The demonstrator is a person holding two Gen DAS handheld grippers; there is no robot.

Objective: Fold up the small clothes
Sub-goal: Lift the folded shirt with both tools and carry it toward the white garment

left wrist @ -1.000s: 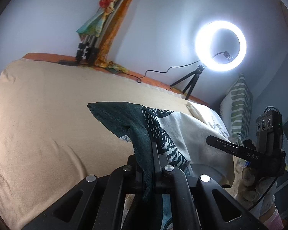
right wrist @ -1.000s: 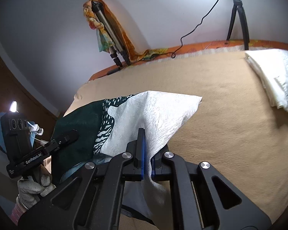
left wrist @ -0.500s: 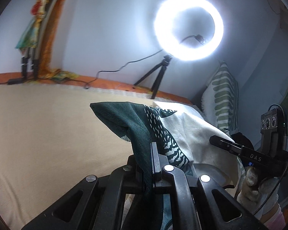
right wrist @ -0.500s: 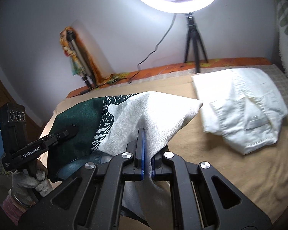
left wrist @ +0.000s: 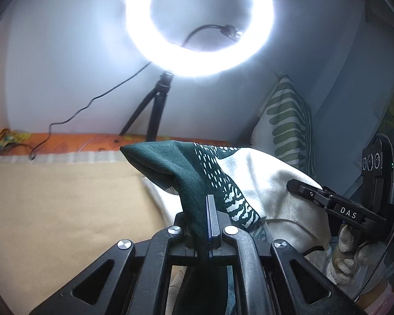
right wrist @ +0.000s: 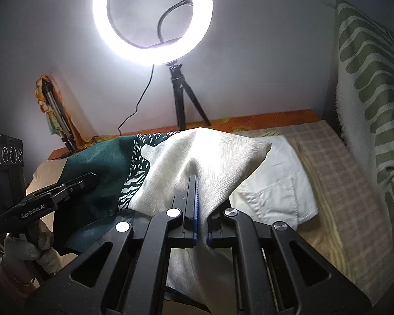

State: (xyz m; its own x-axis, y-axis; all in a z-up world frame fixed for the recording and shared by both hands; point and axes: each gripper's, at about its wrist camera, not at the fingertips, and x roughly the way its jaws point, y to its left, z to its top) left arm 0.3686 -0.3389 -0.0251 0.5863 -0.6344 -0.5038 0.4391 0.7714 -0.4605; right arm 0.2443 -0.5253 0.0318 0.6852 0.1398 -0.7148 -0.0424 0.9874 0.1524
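The left gripper (left wrist: 208, 210) and right gripper (right wrist: 194, 191) each have jaws clamped tight on the green-and-cream garment (right wrist: 202, 157), stretched between them above the bed (left wrist: 52, 204). It hides part of the folded white shirt (right wrist: 275, 183); its lower edge is cut off.

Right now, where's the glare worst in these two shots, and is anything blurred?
Left wrist view: the ring light blows out white and hazes the wall around it. Right wrist view: the same ring light flares, the checked bedcover is smeared, and the green-and-white cloth stays sharp.
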